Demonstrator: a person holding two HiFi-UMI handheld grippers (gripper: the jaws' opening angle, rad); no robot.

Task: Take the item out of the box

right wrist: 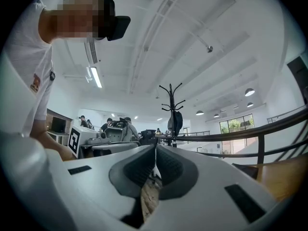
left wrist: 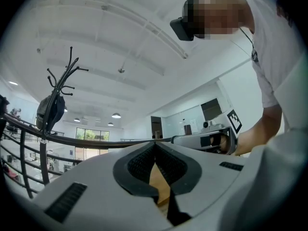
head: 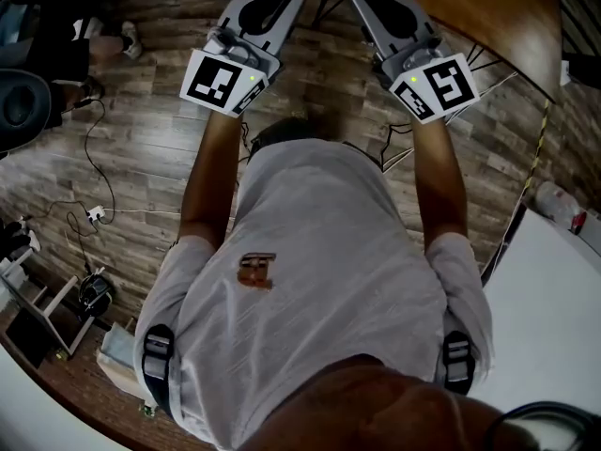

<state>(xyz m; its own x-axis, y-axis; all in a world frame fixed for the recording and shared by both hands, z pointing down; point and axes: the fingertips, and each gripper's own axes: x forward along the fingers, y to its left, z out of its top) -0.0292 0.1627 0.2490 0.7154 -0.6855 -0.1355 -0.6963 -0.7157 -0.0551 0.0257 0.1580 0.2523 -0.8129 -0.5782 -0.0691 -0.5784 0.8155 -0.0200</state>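
The left gripper point(left wrist: 155, 144) and the right gripper point(right wrist: 155, 147) are held out level, side by side, over the plank floor point(head: 141, 158). Both are clenched on nothing (pads meet tip to tip). A round wooden bench point(head: 470, 12) lies just ahead of the right one. Beyond stand a coat stand point(right wrist: 172, 102) and a railing point(left wrist: 29, 129). No view shows the box.
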